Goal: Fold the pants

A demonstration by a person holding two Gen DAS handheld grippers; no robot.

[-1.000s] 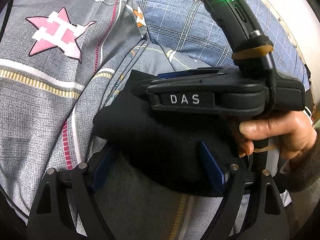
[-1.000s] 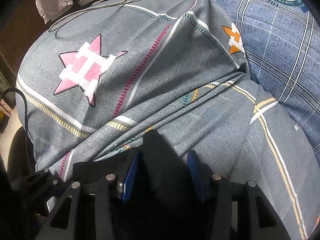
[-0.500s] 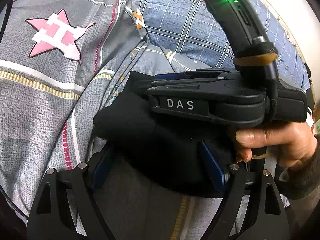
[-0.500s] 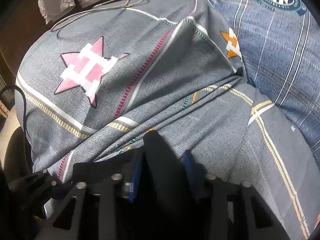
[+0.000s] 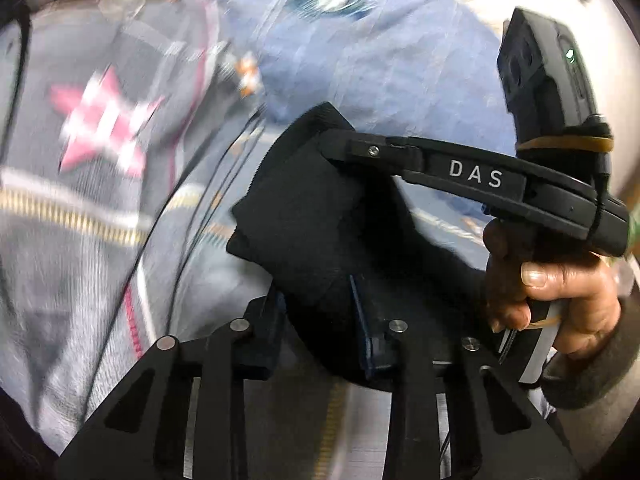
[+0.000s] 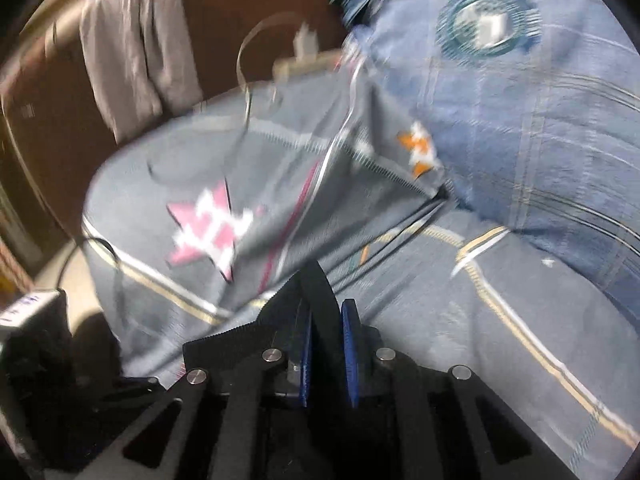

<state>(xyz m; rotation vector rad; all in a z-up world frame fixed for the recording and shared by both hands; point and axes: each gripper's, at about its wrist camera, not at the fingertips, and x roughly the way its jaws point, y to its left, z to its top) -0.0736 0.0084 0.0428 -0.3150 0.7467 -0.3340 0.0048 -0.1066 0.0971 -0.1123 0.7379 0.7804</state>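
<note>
The black pants [image 5: 316, 216] hang bunched between both grippers above the bed. My left gripper [image 5: 316, 300] has its blue pads closed in on a thick fold of the black cloth. The right gripper [image 5: 360, 148], marked DAS, shows in the left wrist view and pinches the upper edge of the pants. In the right wrist view the right gripper [image 6: 326, 320] is shut on a ribbed black edge of the pants [image 6: 308, 292], which sticks up between its blue pads. Both views are motion-blurred.
A grey bedsheet with a pink star [image 6: 208, 232] covers the bed. A blue plaid quilt [image 6: 520, 140] lies to the right. A white cable [image 6: 248, 80] runs along the bed's far edge. Grey cloth [image 6: 132, 52] hangs on the brown wall behind.
Both grippers have closed on the black pants and lifted them off the sheet. The right gripper has narrowed from half open to shut. The views have tilted up.
</note>
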